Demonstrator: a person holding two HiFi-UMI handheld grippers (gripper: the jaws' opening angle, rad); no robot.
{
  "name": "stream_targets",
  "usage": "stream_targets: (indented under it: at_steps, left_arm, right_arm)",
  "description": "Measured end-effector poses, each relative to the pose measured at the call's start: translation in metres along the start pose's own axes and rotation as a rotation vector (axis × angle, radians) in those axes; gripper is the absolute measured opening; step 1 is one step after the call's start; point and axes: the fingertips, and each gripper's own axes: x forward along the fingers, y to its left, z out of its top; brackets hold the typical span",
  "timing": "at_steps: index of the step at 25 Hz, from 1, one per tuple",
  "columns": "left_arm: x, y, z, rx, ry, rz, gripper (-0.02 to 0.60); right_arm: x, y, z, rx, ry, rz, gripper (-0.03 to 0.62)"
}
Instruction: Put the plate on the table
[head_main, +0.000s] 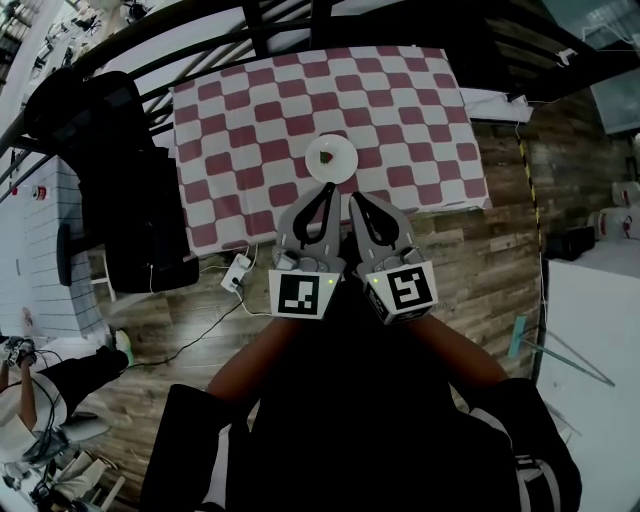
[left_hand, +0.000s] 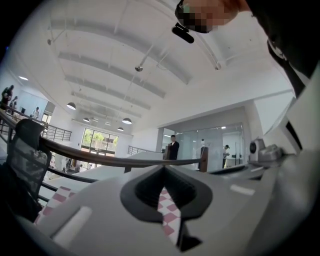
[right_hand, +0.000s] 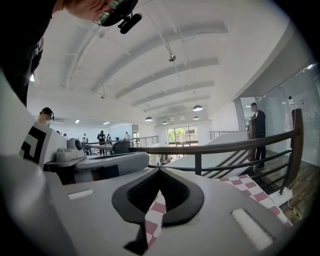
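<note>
Checked red-and-white cloth covered the tabletop, and at its near edge both forearms reached forward side by side. The left gripper and right gripper pointed roughly level, each with its jaws closed on nothing. The white plate sat on the tabletop by the middle of that near edge, just beyond the tips. A black chair crowded the left edge; open plank floor lay right.

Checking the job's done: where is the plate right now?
In the head view the plate sits on the checked tablecloth by its near edge, just beyond the left gripper and right gripper.
</note>
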Motion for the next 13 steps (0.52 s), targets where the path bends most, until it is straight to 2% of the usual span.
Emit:
stream_targets:
  at_steps: [13]
  left_arm:
    - [-0.005,-0.015,-0.007,0.004,0.014,-0.028,0.008]
  right_arm:
    - [-0.011,-0.001,-0.011,0.012,0.022,-0.016,-0.003]
